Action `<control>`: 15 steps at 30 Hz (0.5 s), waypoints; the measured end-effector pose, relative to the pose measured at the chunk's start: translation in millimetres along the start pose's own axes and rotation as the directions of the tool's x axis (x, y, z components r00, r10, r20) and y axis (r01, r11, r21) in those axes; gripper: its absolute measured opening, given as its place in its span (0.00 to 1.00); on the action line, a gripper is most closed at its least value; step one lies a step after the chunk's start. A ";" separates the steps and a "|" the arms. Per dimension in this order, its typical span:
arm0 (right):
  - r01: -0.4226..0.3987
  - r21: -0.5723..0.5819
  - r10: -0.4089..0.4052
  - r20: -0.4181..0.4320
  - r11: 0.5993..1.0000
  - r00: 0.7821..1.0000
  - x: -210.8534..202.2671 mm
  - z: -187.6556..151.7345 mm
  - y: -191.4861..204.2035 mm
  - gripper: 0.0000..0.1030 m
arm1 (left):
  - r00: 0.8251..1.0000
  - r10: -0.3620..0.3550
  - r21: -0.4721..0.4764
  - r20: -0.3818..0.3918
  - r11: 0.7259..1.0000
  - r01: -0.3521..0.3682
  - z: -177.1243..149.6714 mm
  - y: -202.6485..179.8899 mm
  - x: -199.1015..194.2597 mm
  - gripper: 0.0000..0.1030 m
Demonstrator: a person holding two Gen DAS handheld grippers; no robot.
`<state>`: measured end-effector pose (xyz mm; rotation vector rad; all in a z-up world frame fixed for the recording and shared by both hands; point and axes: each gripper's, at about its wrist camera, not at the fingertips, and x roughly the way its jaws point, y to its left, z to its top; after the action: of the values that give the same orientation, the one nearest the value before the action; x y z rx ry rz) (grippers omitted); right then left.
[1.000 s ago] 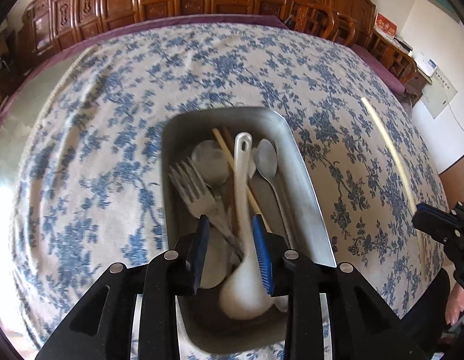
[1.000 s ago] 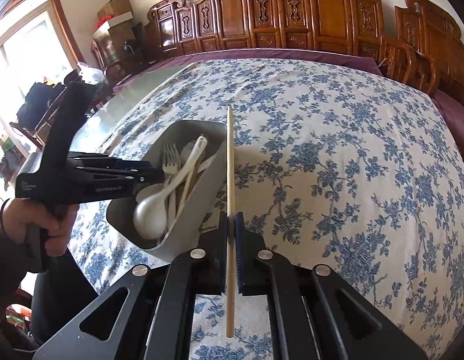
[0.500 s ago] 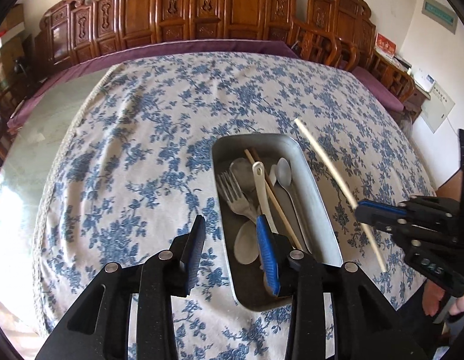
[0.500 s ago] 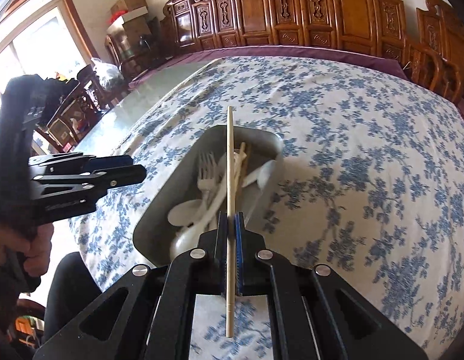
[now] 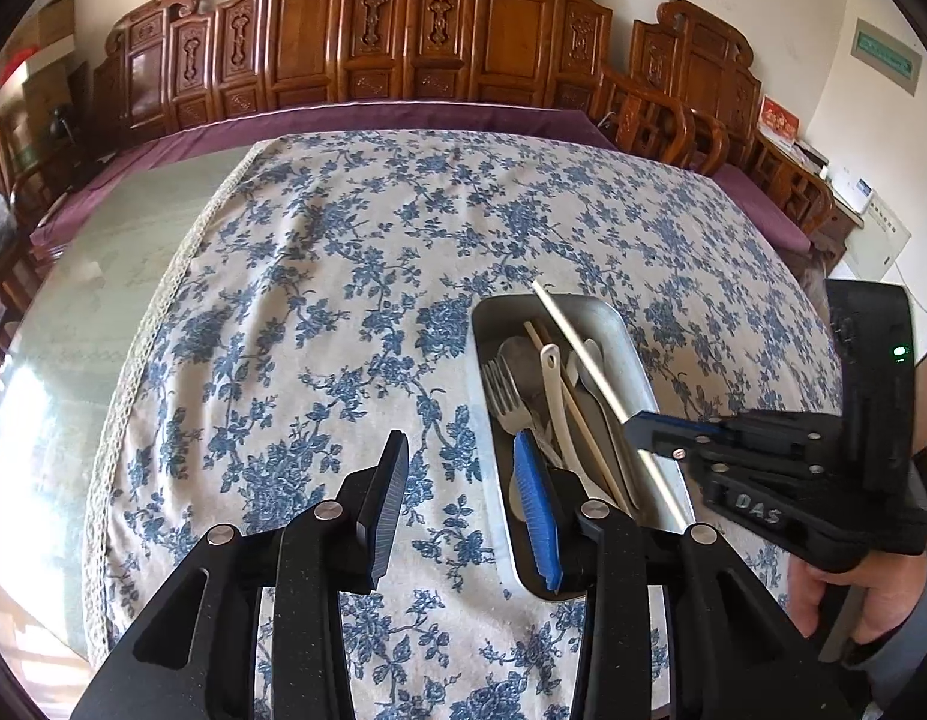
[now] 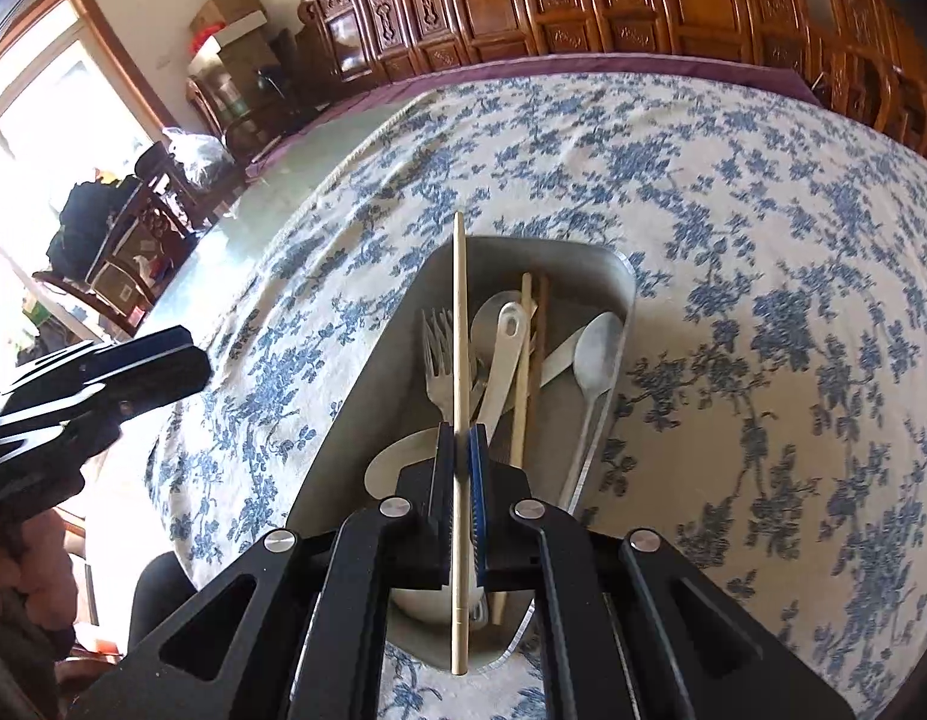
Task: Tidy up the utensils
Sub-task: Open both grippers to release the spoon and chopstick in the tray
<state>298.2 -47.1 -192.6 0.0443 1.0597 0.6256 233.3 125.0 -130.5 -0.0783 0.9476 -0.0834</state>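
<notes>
A metal tray (image 5: 485,360) (image 6: 367,396) lies on the flowered cloth and holds a fork (image 6: 439,354), a white ladle (image 6: 502,360), a metal spoon (image 6: 595,354) and a wooden chopstick (image 6: 526,348). My right gripper (image 6: 461,429) (image 5: 643,420) is shut on a pale chopstick (image 6: 460,312) (image 5: 583,354), held just above the tray and along its length. My left gripper (image 5: 458,438) (image 6: 187,360) hangs over the tray's left rim. It stands open with nothing between its fingers, one over the cloth and the blue pad over the tray.
The blue-flowered cloth (image 5: 343,276) covers most of a glass-topped table (image 5: 103,276). Carved wooden chairs (image 5: 403,30) line the far side. A person's hand (image 5: 847,594) grips the right tool near the front edge.
My left gripper let go of the white ladle, rose and drew back left of the tray, its jaws wider. My right gripper carried the pale chopstick left until it hangs over the tray.
</notes>
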 end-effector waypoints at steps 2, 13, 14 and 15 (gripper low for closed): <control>0.013 -0.002 -0.013 -0.013 1.000 1.000 8.0 -0.9 2.5 0.06 | 1.000 0.001 -0.006 -0.001 1.000 -0.001 -1.1 2.7 0.0 0.34; 0.019 0.055 -0.015 -0.066 0.998 0.998 37.1 -8.9 -4.7 0.06 | 1.000 0.004 -0.019 -0.014 1.000 -0.004 -6.1 8.0 4.2 0.34; 0.010 0.056 -0.007 -0.068 0.998 0.998 38.4 -7.6 -4.0 0.06 | 1.000 0.005 -0.019 -0.014 1.000 -0.005 -6.1 8.1 4.0 0.34; 0.009 0.051 -0.005 -0.066 0.999 0.998 38.6 -6.3 -3.1 0.06 | 1.000 0.006 -0.019 -0.013 1.000 -0.006 -6.1 8.1 3.3 0.34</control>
<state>307.3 -32.0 -227.6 0.0648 1.1395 0.5971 230.7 132.5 -137.6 -0.0926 0.9617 -0.0692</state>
